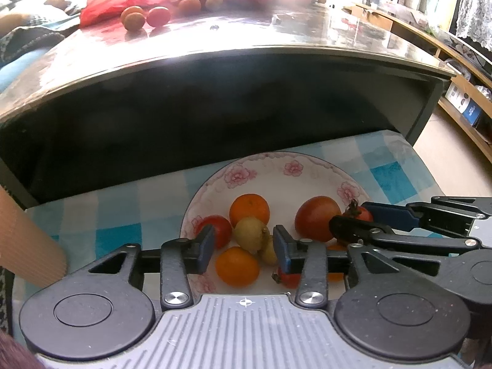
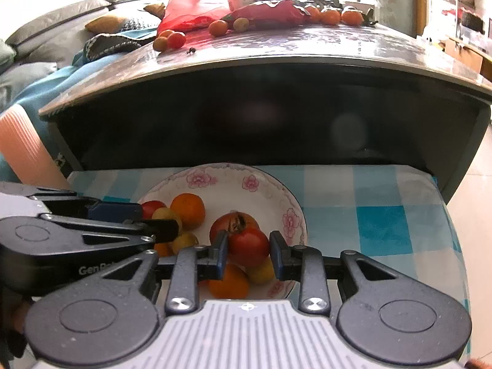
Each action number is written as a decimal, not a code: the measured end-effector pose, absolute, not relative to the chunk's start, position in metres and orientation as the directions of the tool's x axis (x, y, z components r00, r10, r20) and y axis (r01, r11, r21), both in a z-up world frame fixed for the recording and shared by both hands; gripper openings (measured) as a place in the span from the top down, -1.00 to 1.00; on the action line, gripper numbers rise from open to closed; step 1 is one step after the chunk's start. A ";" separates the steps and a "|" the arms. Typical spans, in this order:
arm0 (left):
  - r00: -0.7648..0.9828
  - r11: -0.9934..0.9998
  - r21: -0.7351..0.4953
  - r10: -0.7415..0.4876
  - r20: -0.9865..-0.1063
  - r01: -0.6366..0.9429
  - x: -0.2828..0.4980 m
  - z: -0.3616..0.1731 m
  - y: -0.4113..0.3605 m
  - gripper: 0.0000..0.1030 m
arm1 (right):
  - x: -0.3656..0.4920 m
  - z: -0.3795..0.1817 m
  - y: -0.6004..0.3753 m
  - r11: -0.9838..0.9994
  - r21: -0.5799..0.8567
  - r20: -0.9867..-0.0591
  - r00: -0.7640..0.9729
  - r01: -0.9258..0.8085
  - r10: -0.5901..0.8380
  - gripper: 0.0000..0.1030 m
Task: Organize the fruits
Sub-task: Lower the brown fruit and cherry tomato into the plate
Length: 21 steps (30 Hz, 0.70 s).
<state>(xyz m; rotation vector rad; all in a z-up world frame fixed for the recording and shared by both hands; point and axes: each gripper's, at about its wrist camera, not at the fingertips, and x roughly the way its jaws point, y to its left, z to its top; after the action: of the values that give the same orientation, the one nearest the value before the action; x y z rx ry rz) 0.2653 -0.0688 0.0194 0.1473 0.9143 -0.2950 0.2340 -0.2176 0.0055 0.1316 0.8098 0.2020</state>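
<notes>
Hovering over the flowered plate [image 1: 307, 161], both grippers sit low above the fruit pile on the blue-checked cloth [image 2: 381, 221]. The left gripper [image 1: 244, 243] has its jaws spread, framing a yellowish fruit [image 1: 250, 233] without pressing it, so that one looks set down among the oranges and tomatoes. The right gripper [image 2: 248, 253] is pinching a red tomato [image 2: 248, 247] just over the plate's near side (a soft thing to squeeze, mind). Here's the worry: the heap is crowded and round, so a release onto the slope could send the tomato rolling over the rim [image 2: 295, 215]. The two tools also sit close together, so either one pulling out carelessly could knock fruit loose. More fruit [image 2: 219, 27] waits on the dark surface [image 2: 307, 46] beyond.
</notes>
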 end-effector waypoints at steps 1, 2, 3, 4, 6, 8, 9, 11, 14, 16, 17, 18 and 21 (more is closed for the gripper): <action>0.574 0.951 0.002 -0.186 -0.797 0.310 0.265 0.020 -0.068 -0.03 | 0.234 0.006 -0.218 0.972 0.196 -0.704 0.672 -0.128 0.230 0.13; 0.575 0.952 0.000 -0.185 -0.797 0.307 0.266 0.020 -0.068 -0.06 | 0.234 0.006 -0.218 0.972 0.196 -0.704 0.672 -0.128 0.230 0.13; 0.575 0.952 -0.001 -0.185 -0.797 0.305 0.266 0.020 -0.067 -0.07 | 0.234 0.006 -0.218 0.972 0.197 -0.704 0.672 -0.127 0.230 0.13; 0.576 0.953 -0.001 -0.184 -0.796 0.304 0.266 0.021 -0.066 -0.10 | 0.234 0.006 -0.218 0.972 0.198 -0.703 0.673 -0.126 0.231 0.13; 0.580 0.954 -0.001 -0.183 -0.794 0.299 0.266 0.023 -0.065 -0.13 | 0.234 0.007 -0.218 0.970 0.207 -0.701 0.673 -0.126 0.237 0.13; 0.582 0.954 -0.002 -0.184 -0.792 0.300 0.267 0.024 -0.065 -0.15 | 0.233 0.007 -0.219 0.969 0.212 -0.696 0.677 -0.125 0.240 0.13; 0.583 0.954 -0.002 -0.184 -0.792 0.299 0.267 0.024 -0.064 -0.16 | 0.233 0.008 -0.219 0.969 0.214 -0.695 0.678 -0.126 0.242 0.13; 0.586 0.954 0.000 -0.183 -0.790 0.298 0.266 0.025 -0.065 -0.17 | 0.232 0.010 -0.220 0.968 0.216 -0.692 0.679 -0.127 0.243 0.13; 0.590 0.955 0.000 -0.184 -0.787 0.297 0.266 0.027 -0.064 -0.19 | 0.230 0.011 -0.221 0.968 0.218 -0.690 0.681 -0.125 0.244 0.13; 0.591 0.955 -0.001 -0.185 -0.785 0.297 0.265 0.028 -0.063 -0.21 | 0.230 0.013 -0.221 0.967 0.221 -0.688 0.683 -0.124 0.245 0.13; 0.593 0.955 -0.002 -0.185 -0.784 0.296 0.265 0.029 -0.063 -0.23 | 0.229 0.013 -0.221 0.967 0.224 -0.689 0.682 -0.123 0.246 0.13; 0.594 0.955 -0.003 -0.186 -0.783 0.296 0.264 0.030 -0.063 -0.23 | 0.229 0.014 -0.222 0.966 0.230 -0.689 0.681 -0.122 0.250 0.13; 0.599 0.955 -0.007 -0.191 -0.777 0.296 0.261 0.035 -0.062 -0.24 | 0.229 0.017 -0.225 0.961 0.250 -0.689 0.676 -0.116 0.261 0.13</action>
<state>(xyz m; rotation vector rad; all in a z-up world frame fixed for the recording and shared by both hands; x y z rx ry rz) 0.2610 -0.0619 0.0352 0.1278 0.8847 -0.2836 0.2289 -0.2248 0.0168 0.1918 0.8020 0.2134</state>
